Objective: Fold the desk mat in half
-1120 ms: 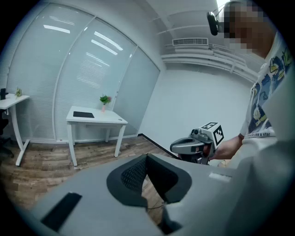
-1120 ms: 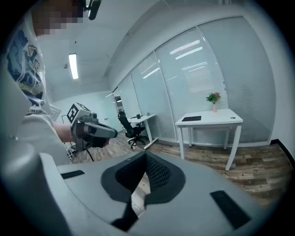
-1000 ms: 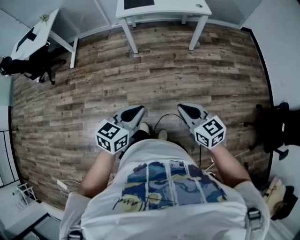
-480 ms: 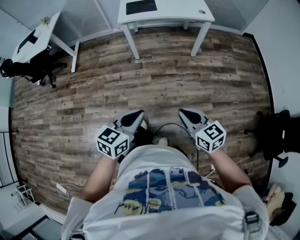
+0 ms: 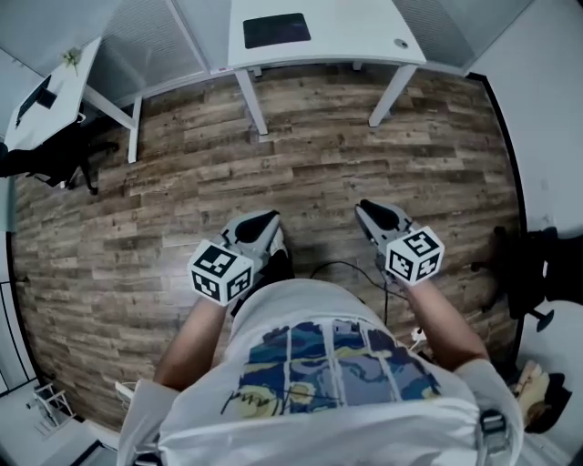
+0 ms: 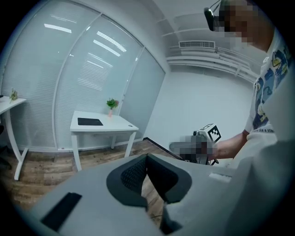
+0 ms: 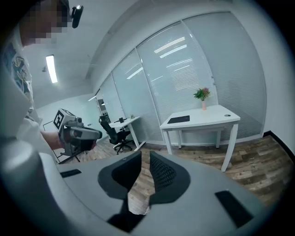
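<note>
Desk mat (image 5: 276,30) lies on the white desk (image 5: 364,27), well ahead of the closed left gripper (image 5: 271,219) and the right gripper (image 5: 366,208), whose empty jaws have just been opening.

We log 1 desk mat (image 5: 276,30): dark, plain, rectangular. It lies flat and unfolded, in 1 layer, on the white counter (image 5: 364,32). In the head view it sits toward the counter's left end, its sides roughly square with the counter's edges.
</note>
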Available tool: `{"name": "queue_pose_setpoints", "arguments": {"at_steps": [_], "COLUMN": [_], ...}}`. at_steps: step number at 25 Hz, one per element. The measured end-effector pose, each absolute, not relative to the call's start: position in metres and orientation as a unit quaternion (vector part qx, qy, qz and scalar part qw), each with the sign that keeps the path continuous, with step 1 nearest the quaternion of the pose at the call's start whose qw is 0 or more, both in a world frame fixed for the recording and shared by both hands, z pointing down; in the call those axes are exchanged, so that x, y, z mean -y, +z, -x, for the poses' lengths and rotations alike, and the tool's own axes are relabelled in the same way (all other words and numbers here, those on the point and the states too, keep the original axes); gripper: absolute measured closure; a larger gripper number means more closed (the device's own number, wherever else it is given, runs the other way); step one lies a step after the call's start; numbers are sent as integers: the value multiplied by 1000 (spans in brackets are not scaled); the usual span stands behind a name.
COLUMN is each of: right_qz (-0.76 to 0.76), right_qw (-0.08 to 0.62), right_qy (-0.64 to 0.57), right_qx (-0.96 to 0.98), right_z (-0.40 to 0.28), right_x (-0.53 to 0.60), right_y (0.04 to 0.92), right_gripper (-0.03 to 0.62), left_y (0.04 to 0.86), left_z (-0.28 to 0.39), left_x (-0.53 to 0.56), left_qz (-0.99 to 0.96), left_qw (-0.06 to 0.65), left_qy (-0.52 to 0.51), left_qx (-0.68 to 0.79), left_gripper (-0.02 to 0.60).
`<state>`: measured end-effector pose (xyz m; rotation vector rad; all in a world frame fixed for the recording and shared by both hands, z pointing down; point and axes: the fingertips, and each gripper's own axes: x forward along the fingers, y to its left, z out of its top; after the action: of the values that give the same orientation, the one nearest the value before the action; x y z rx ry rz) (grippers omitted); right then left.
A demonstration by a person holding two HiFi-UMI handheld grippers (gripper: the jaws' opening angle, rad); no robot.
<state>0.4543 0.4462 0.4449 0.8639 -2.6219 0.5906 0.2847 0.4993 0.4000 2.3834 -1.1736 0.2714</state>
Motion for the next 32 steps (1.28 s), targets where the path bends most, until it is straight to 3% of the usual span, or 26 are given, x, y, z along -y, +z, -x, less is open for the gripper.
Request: {"name": "queue_pose_setpoints", "arguments": {"at_steps": [14,32], "right_qz": [-342,-377], "right_qw": [191,194], "right_qy": [202,263], "right_qx": [898,867], "right_z": [-325,-289], "right_x": [-236,88], "right_y": [457,541], "right_gripper": [520,490], "left_y": [396,408], "left_z": [-146,-106], "left_x": [-340,-111], "left_qz": [-877,-848], "left_qw": [218,254], "left_qy": [100,108], "left_qx": [415,453], "left_gripper": [578,578]}}
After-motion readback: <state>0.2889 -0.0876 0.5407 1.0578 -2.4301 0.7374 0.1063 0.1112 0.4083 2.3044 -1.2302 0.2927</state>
